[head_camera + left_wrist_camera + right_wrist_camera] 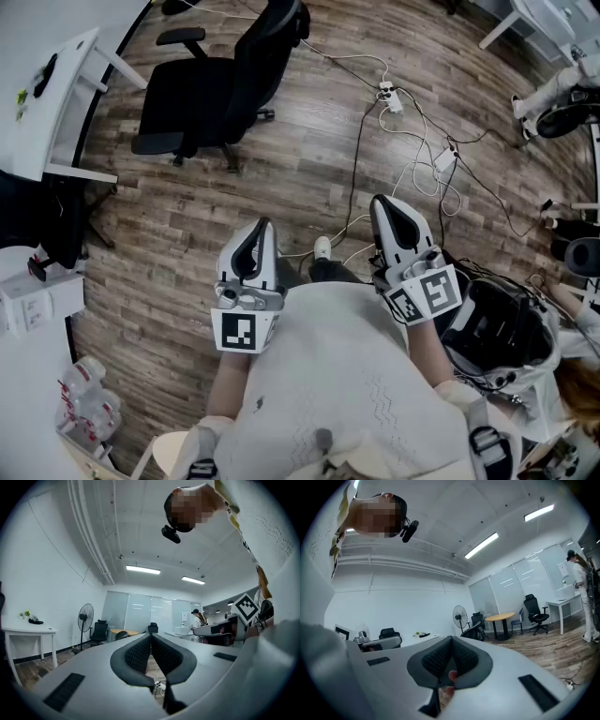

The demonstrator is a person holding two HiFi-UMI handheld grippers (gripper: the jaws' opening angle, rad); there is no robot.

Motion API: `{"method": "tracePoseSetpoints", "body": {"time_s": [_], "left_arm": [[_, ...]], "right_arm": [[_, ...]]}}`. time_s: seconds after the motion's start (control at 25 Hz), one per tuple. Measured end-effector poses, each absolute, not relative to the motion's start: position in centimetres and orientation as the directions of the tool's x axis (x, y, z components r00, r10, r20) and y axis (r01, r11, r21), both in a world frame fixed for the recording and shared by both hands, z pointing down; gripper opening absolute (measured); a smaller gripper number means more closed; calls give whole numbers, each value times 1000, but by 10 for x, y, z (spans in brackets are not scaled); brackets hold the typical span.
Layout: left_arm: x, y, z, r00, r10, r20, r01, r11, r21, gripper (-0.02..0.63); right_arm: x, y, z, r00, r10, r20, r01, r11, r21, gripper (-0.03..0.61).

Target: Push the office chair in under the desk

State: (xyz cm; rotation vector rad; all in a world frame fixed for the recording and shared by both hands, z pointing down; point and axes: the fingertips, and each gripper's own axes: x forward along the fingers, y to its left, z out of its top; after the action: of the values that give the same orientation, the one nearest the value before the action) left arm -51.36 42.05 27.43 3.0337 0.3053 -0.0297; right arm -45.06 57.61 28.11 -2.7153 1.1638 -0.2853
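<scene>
My left gripper (255,232) and right gripper (388,211) hang level, fingers (135,657) pressed together on nothing. The chair (211,80) stands out from the desk (64,94), beyond reach, not yet pushed.

Black office chair (220,80), white desk (66,112), brown wood-grain plank floor (309,169), white power strip (391,97).

Head view steeply down from overhead — gripper views level, forward — white desk (66,103) in all.
</scene>
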Motion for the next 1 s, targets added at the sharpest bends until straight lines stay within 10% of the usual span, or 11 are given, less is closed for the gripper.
{"method": "tracePoseSetpoints", "body": {"time_s": [0.84,1.0], "left_arm": [[-514,406,287,927,375,-16,373,-914,160,26],[-507,440,278,903,430,-24,429,-895,123,141]], "right_arm": [[-501,561,297,791,-586,176,-547,-806,-225,8],[-502,593,295,799,-575,174,-540,-815,-212,59]]}}
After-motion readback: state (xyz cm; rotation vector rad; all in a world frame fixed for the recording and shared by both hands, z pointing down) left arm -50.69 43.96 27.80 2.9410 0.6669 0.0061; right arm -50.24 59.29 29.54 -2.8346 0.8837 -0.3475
